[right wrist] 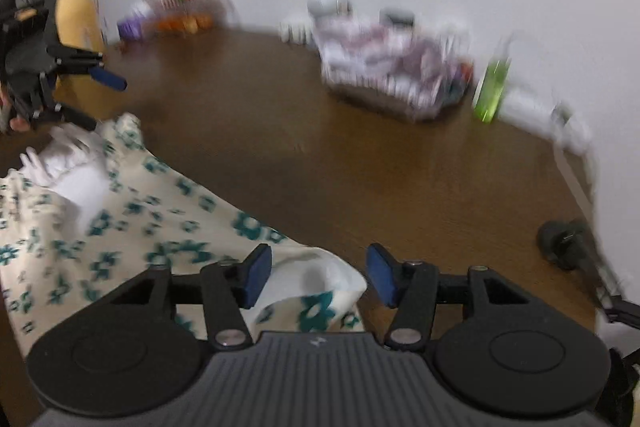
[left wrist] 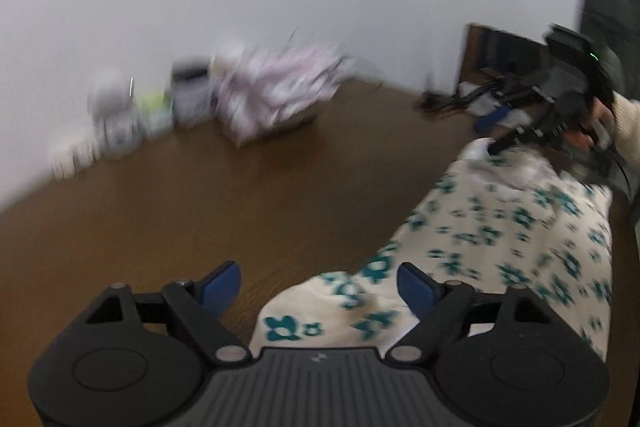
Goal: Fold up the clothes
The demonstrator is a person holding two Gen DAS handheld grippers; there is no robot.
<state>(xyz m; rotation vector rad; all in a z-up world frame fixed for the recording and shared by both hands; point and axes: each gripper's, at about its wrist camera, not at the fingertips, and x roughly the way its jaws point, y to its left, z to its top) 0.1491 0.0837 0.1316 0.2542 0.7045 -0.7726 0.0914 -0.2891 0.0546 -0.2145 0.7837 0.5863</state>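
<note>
On the brown desk point(right wrist: 360, 155) the floral garment point(right wrist: 132, 227) lies flat, probably thin, limp cotton; I'd pinch its corners, both left tongs point(left wrist: 320, 283) and right tongs point(right wrist: 319, 273) gaping, unloaded

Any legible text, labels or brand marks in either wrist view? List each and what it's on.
None can be read.
Small pale mark on the left gripper body: a logo, no letters.
Same mark on the right gripper body: no letters.
Green bottle: too blurred to read.
Items along the wall: motion-blurred, illegible.
Floral garment: pattern only.
</note>
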